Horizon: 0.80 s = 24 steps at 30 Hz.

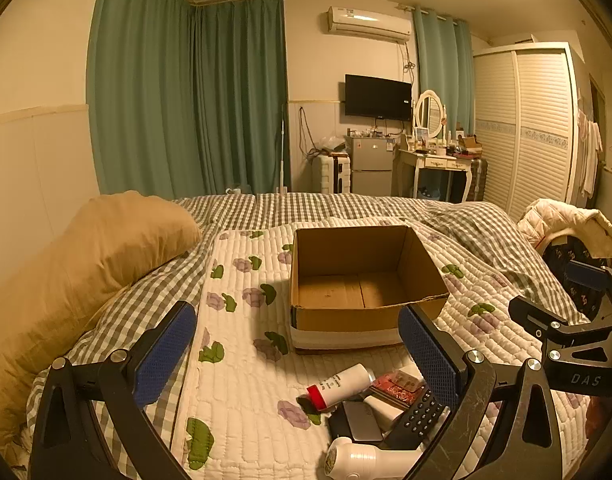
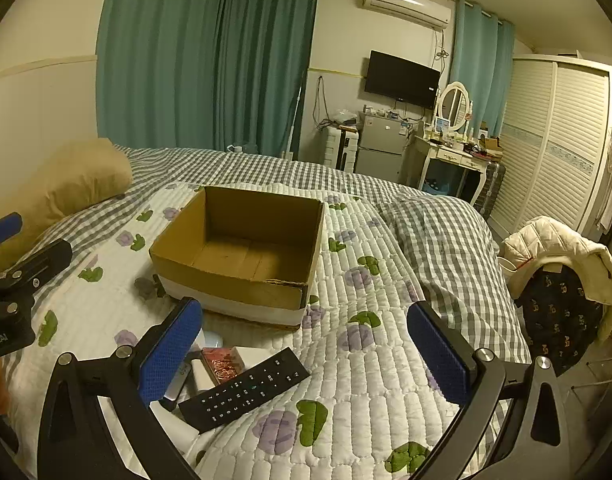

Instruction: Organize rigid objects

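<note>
An open, empty cardboard box (image 1: 357, 280) sits on the quilted bed; it also shows in the right wrist view (image 2: 242, 248). Near me lies a small pile: a white bottle with a red cap (image 1: 339, 386), a black remote (image 1: 419, 414) (image 2: 246, 388), a red packet (image 1: 397, 386) (image 2: 222, 364), a dark flat case (image 1: 355, 420) and a white handle-shaped object (image 1: 361, 458). My left gripper (image 1: 298, 354) is open and empty above the pile. My right gripper (image 2: 306, 354) is open and empty over the remote, and shows at the right of the left wrist view (image 1: 565, 332).
A tan pillow (image 1: 94, 256) lies at the left on the checked duvet (image 1: 345, 204). A chair with a white jacket (image 2: 561, 248) stands right of the bed. Beyond the bed are a dresser (image 1: 441, 160), fridge and wardrobe.
</note>
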### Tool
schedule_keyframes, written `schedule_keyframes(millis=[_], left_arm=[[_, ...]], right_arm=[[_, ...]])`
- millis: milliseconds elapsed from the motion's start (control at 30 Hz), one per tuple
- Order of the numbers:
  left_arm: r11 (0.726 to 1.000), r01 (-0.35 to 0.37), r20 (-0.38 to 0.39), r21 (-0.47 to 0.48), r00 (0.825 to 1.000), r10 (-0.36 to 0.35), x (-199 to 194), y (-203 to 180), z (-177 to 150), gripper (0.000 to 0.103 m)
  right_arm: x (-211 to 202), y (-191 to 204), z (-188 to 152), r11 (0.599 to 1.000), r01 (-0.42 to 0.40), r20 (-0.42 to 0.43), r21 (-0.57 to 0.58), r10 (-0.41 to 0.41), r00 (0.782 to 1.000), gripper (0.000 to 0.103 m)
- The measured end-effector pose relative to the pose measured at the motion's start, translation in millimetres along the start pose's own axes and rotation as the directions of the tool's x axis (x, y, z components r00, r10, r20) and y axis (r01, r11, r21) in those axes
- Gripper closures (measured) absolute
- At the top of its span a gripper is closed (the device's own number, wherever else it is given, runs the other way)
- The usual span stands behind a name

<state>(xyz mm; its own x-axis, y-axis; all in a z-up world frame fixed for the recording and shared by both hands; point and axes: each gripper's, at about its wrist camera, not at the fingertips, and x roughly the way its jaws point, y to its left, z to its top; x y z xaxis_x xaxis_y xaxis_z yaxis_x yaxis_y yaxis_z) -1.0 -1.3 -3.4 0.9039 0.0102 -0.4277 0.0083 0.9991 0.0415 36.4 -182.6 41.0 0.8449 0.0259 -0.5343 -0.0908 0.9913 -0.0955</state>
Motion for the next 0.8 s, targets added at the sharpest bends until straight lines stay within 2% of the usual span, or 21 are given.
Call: schedule_keyframes(millis=[800], left_arm=[[1.0,0.003,-0.011,-0.014,1.0,-0.003,2.2,1.4,-4.6,0.0]], right_arm=[[2.6,7.4,0.4,0.999,-0.027,-0.013,-0.026,0.026,1.0,0.0]])
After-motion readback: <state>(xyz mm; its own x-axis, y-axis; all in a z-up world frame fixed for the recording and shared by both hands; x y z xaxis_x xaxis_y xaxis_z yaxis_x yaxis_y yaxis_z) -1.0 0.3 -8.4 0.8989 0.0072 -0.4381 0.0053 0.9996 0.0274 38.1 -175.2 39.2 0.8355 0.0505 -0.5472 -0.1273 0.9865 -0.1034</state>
